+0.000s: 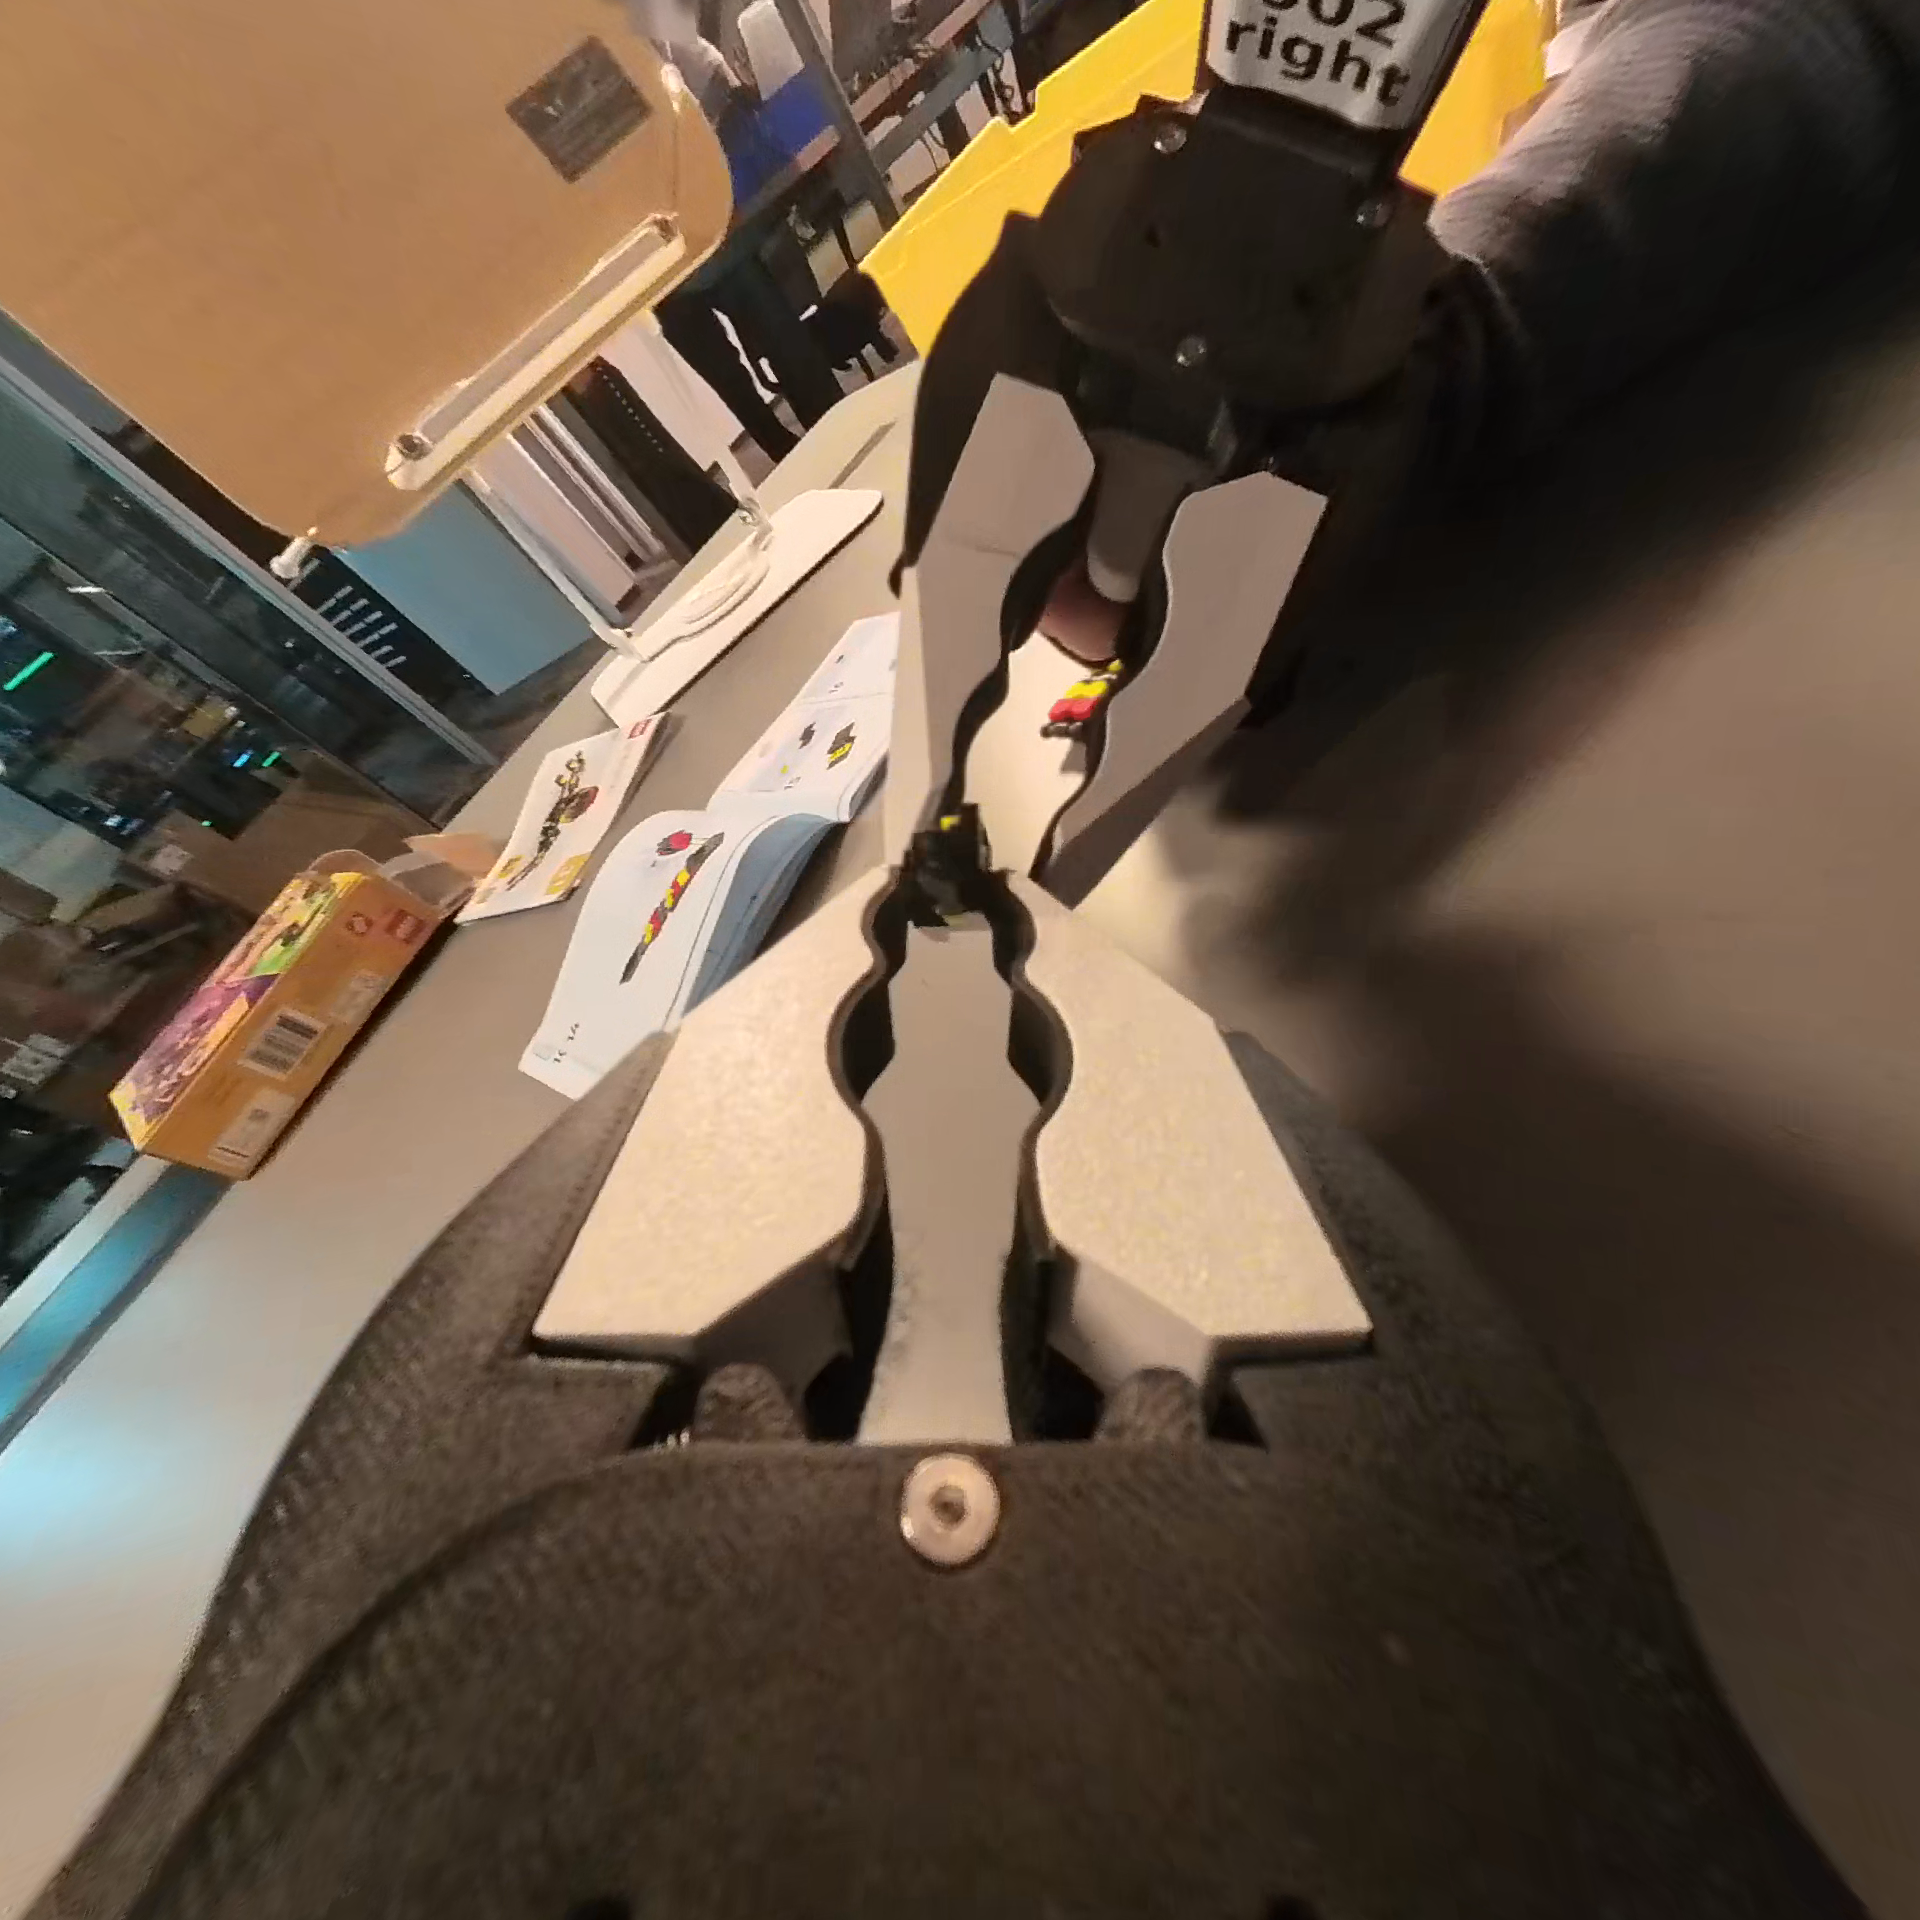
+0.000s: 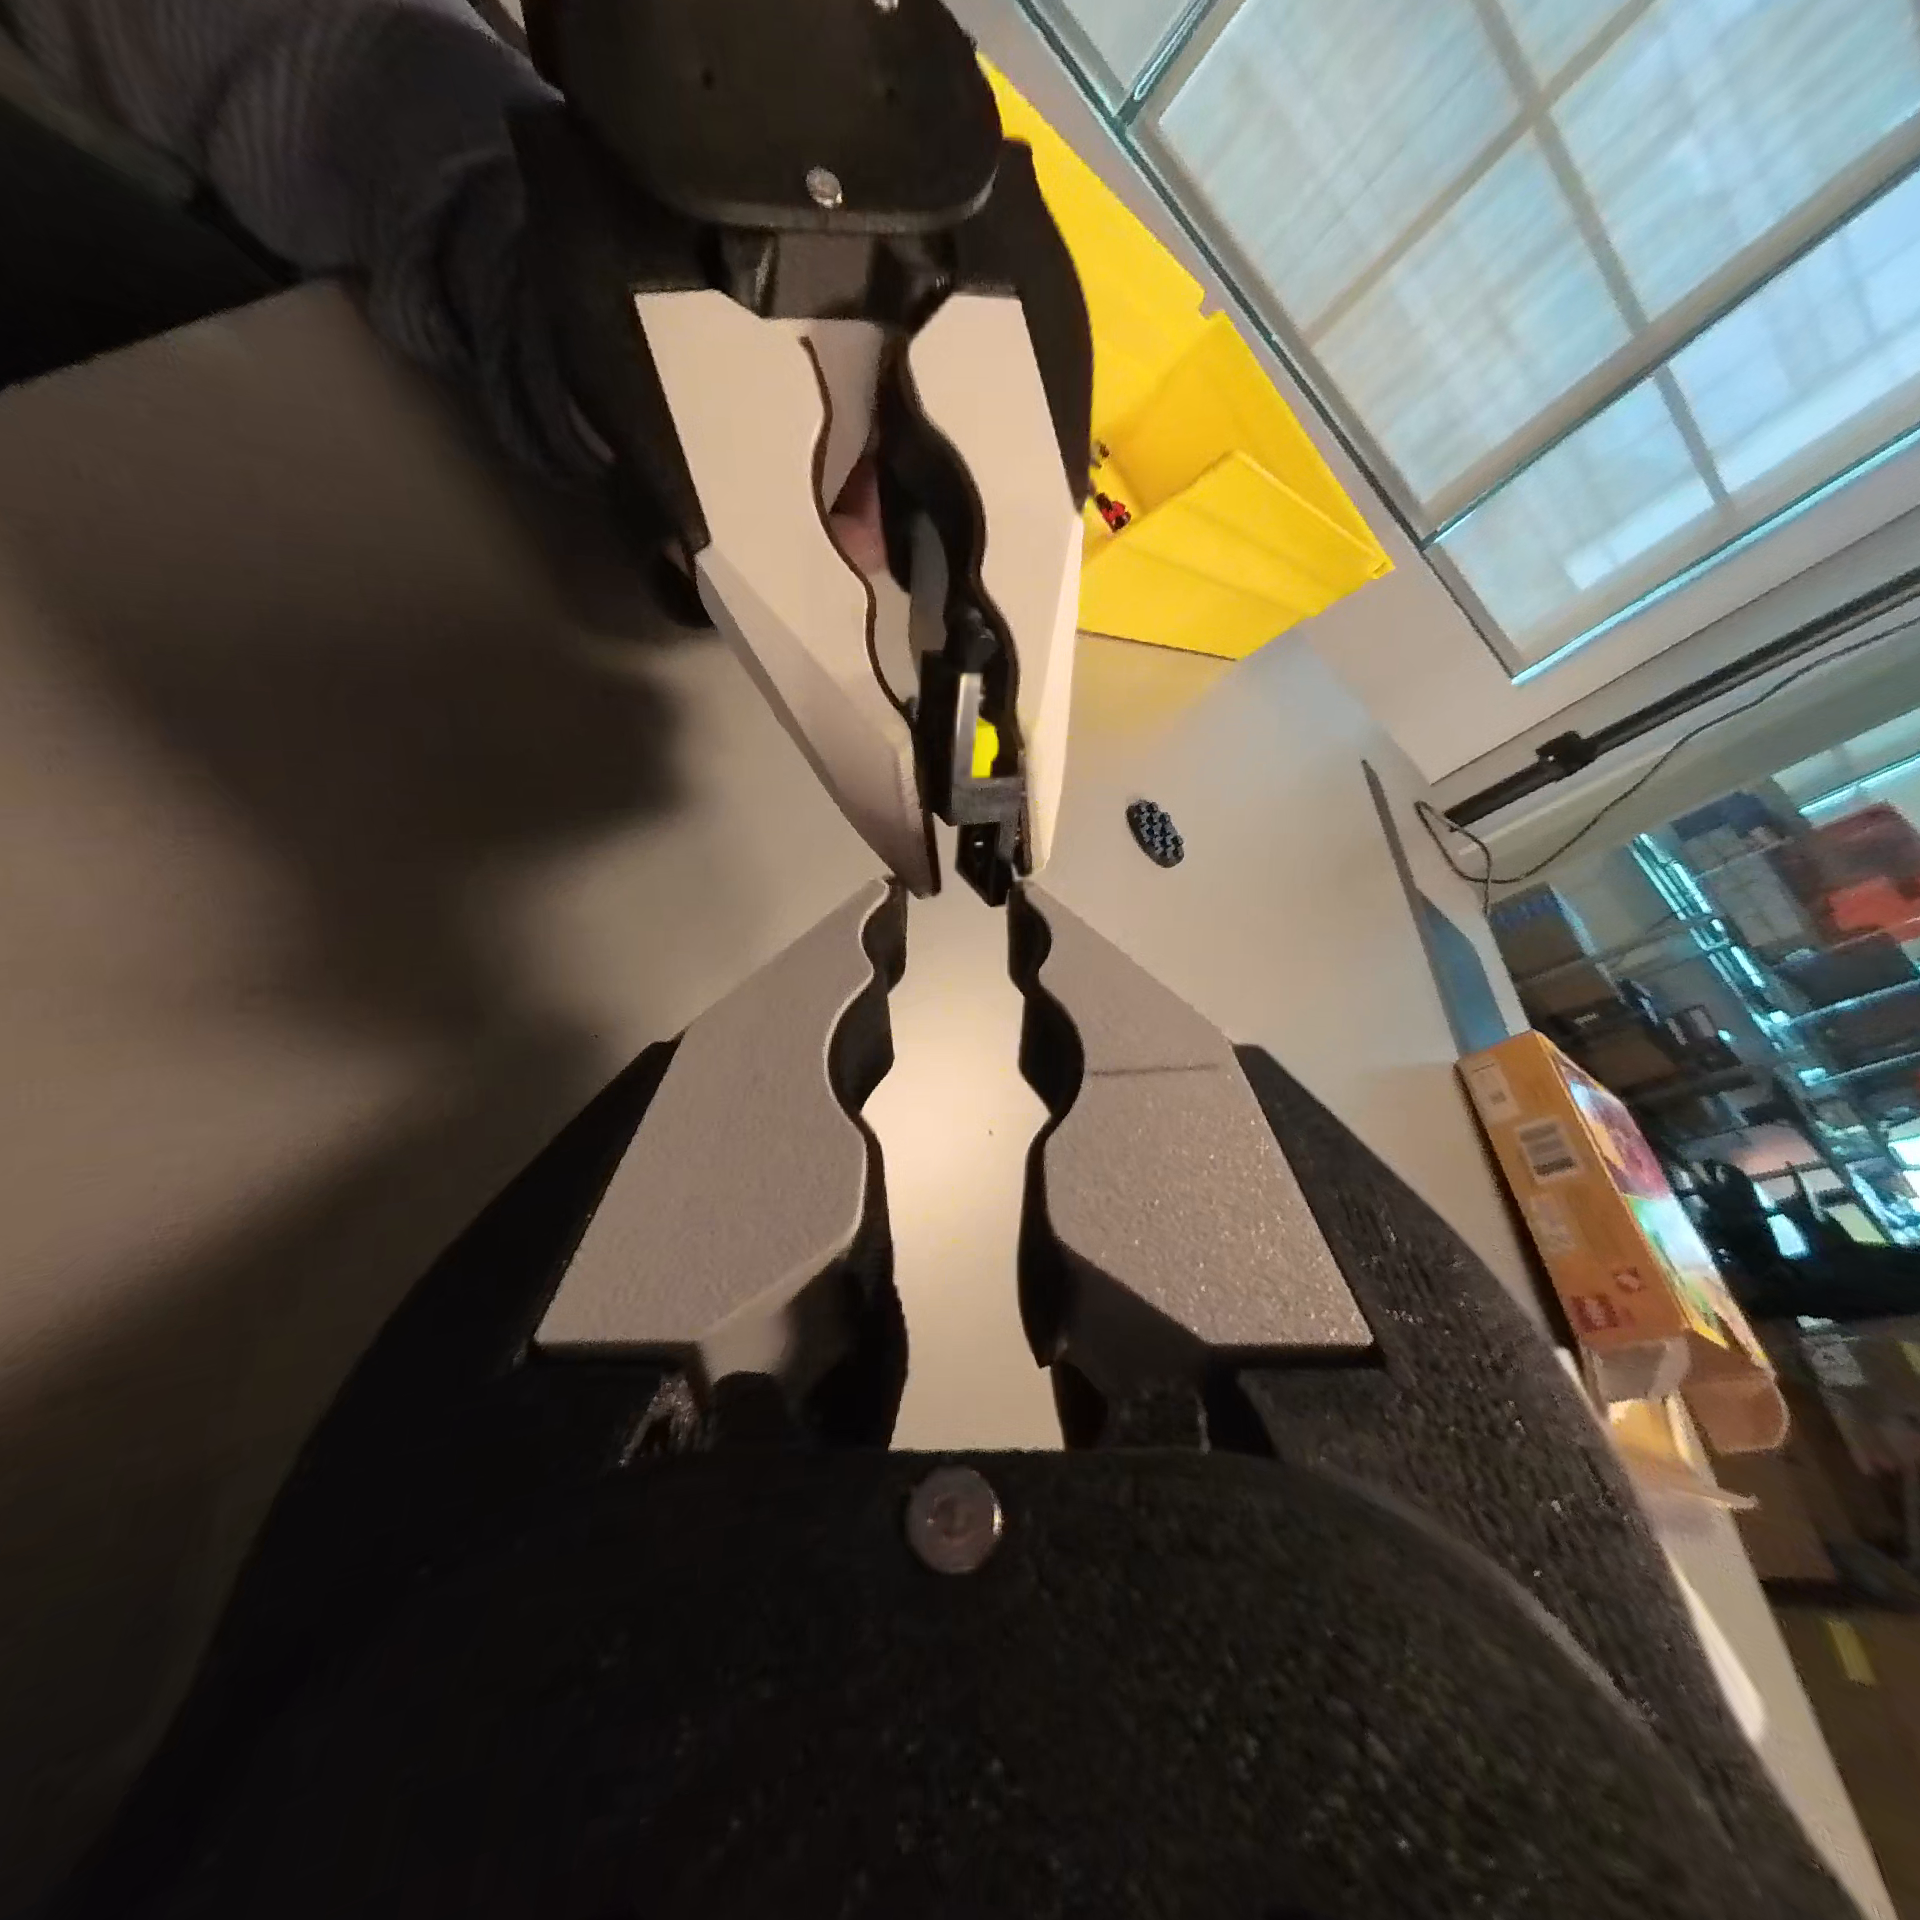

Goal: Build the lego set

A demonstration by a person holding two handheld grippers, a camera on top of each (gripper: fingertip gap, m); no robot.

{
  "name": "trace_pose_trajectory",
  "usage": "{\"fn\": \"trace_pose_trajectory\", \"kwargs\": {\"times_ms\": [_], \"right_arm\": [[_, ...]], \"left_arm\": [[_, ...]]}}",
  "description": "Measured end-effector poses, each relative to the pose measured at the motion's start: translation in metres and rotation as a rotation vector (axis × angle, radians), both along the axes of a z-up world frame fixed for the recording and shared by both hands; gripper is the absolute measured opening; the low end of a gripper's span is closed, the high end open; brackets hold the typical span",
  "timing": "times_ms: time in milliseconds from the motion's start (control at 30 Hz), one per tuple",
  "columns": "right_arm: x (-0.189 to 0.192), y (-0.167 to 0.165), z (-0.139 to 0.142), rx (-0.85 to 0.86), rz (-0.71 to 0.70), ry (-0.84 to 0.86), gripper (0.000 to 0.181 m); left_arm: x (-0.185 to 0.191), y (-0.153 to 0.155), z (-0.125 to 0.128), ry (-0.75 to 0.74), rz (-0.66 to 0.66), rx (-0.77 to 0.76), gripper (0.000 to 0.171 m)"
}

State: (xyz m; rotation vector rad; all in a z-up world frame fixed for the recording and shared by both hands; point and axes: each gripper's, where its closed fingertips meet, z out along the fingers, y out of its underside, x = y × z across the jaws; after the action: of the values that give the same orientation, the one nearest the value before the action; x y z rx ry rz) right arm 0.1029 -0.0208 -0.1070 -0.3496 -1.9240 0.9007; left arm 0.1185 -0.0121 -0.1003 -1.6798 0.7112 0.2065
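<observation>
My left gripper point(image 1: 956, 899) is shut on a small black lego assembly point(image 1: 949, 868) with a yellow part, held above the grey table point(image 1: 312, 1299). The right wrist view shows the same assembly point(image 2: 979, 774) pinched between the left gripper's white fingers point(image 2: 821, 623). My right gripper point(image 2: 953, 888) is open and faces the left one tip to tip. Its tips straddle the assembly's free end. In the left wrist view, one right finger point(image 1: 935, 675) touches the assembly and the other stands apart.
An open instruction booklet point(image 1: 707, 904), a leaflet point(image 1: 566, 821) and an orange lego box point(image 1: 260, 1018) lie to the left. A red-and-yellow piece point(image 1: 1081, 701) lies beyond the grippers. A small black round piece point(image 2: 1155, 831) lies near a yellow bin point(image 2: 1226, 499). A white stand base point(image 1: 727, 613) sits farther back. Both grippers' tips are roughly 20 centimetres from the small black round piece point(image 2: 1155, 831).
</observation>
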Motion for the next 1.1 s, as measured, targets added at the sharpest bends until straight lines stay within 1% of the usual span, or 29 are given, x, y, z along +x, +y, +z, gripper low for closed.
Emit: {"fn": "trace_pose_trajectory", "kwargs": {"times_ms": [33,67,100,233,300,333,567,633,667,733,767,800,833,900,967,1033,1100], "right_arm": [[0.000,0.001,-0.001,0.003,-0.006,-0.008,0.014],[-0.001,0.004,-0.001,0.007,-0.017,-0.011,0.002],[-0.002,0.006,0.000,0.006,-0.024,-0.001,0.001],[-0.001,0.006,0.000,0.017,-0.020,0.008,0.001],[0.000,0.004,-0.002,-0.009,0.001,-0.024,0.005],[0.001,0.003,-0.002,-0.027,0.011,-0.045,0.003],[0.012,-0.006,0.010,-0.151,0.125,-0.083,0.000],[0.009,-0.004,0.011,-0.185,0.098,-0.097,0.000],[0.007,-0.002,0.012,-0.171,0.072,-0.081,0.000],[0.002,0.005,0.011,-0.056,-0.004,-0.012,0.000],[-0.002,0.011,0.011,0.023,-0.061,0.034,0.000],[-0.006,0.017,0.011,0.118,-0.121,0.081,0.000],[-0.009,0.023,0.010,0.223,-0.174,0.130,0.000],[-0.012,0.031,0.008,0.456,-0.248,0.223,0.000],[-0.014,0.032,0.006,0.625,-0.291,0.287,0.000],[-0.014,0.031,0.012,0.685,-0.309,0.341,0.000],[-0.014,0.035,0.017,0.684,-0.337,0.353,0.000]], "left_arm": [[0.000,0.000,0.000,-0.009,0.000,-0.003,0.015],[-0.002,0.001,0.001,-0.020,0.008,0.005,0.016],[-0.002,0.001,0.002,-0.033,0.009,0.004,0.016],[-0.003,0.001,0.001,-0.049,0.012,-0.008,0.016],[-0.003,0.001,0.001,-0.037,0.004,0.000,0.016],[-0.002,0.001,0.001,-0.032,-0.005,-0.001,0.016],[0.009,-0.008,0.012,-0.083,-0.146,0.058,0.016],[0.007,-0.007,0.014,-0.104,-0.126,0.071,0.016],[0.006,-0.006,0.015,-0.120,-0.107,0.071,0.016],[-0.001,-0.003,0.015,-0.148,-0.051,0.059,0.017],[-0.007,0.000,0.016,-0.167,-0.004,0.058,0.022],[-0.013,0.002,0.016,-0.192,0.029,0.043,0.035],[-0.018,0.003,0.013,-0.229,0.057,0.013,0.041],[-0.022,0.003,0.013,-0.328,0.057,-0.036,0.045],[-0.024,0.002,0.016,-0.418,0.036,-0.051,0.043],[-0.026,0.002,0.016,-0.464,0.040,-0.070,0.036],[-0.025,0.003,0.013,-0.464,0.035,-0.094,0.035]]}}
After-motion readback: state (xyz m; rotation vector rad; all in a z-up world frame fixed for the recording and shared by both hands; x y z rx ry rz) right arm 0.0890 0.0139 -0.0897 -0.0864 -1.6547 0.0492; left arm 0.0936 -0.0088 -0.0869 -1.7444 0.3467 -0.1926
